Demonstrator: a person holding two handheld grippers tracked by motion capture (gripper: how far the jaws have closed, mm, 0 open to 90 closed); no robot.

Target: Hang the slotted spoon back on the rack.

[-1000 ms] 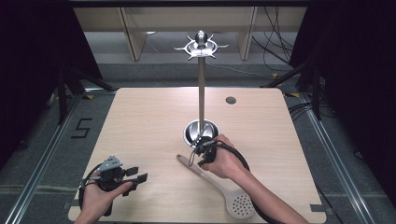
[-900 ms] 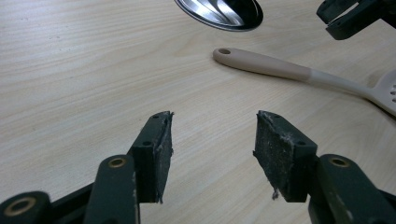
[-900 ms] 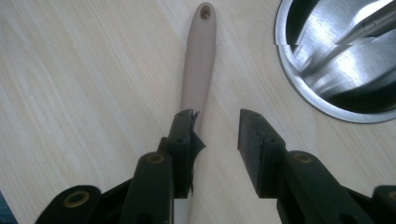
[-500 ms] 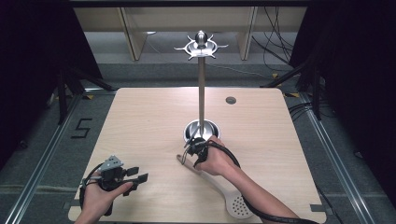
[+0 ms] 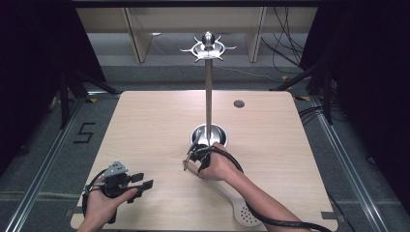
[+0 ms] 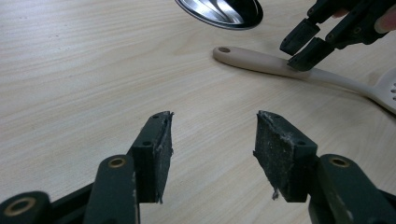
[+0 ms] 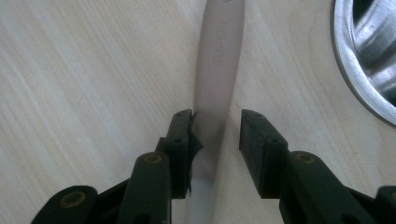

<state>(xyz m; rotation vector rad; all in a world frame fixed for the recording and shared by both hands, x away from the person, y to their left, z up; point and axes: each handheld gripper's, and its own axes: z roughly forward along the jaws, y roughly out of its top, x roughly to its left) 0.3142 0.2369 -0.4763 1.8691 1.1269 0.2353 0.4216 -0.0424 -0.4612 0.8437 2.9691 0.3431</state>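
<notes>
A beige slotted spatula (image 5: 245,213) lies flat on the wooden table (image 5: 145,125), its handle (image 7: 219,60) pointing toward the metal stand's base. My right gripper (image 5: 189,163) is tipped down over that handle. In the right gripper view its jaws (image 7: 217,126) straddle the handle: the left pad grazes its edge and the right pad stands off it. These jaws have just been opening, with the handle between them. My left gripper (image 5: 142,183) rests at the table's near left, open (image 6: 212,135) with nothing between its pads. The left gripper view shows the spatula handle (image 6: 252,60) and the right gripper (image 6: 303,46) over it.
A tall metal stand (image 5: 208,96) rises from a round shiny base (image 5: 209,134) at mid-table, topped by a ring of hooks (image 5: 208,48). The base rim (image 7: 369,70) lies close to the right gripper. A small dark hole (image 5: 239,103) marks the far right of the table.
My right gripper has sunk and shifted left from beside the stand's base onto the spatula handle. The left gripper has kept still.
</notes>
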